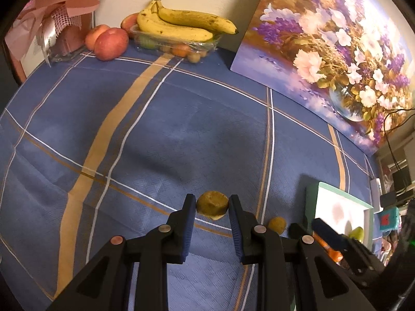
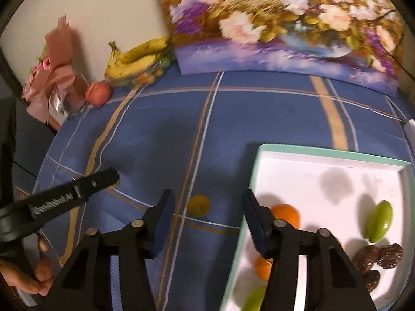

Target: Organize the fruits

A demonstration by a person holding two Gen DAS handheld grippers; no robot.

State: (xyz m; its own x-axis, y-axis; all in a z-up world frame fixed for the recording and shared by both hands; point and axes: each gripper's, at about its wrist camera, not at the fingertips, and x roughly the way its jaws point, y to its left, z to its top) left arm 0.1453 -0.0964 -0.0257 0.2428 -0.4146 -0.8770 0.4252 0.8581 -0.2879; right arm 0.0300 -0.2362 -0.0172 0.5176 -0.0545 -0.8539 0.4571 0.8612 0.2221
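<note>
Left wrist view: the left gripper (image 1: 212, 205) pinches a small brownish-yellow fruit (image 1: 212, 204) at lower centre. Right wrist view: the right gripper (image 2: 208, 208) hangs spread beside the white tray (image 2: 324, 155), lower right.

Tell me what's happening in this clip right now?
A person is sorting fruit on a blue checked cloth with two hand-held tongs. The left tongs straddle a small brownish-yellow fruit lying on the cloth, pads close on both sides; whether they grip it I cannot tell. The right tongs hang open above the cloth, beside a white tray that holds oranges, green fruits and dark brown ones. A second small fruit lies on the cloth.
</note>
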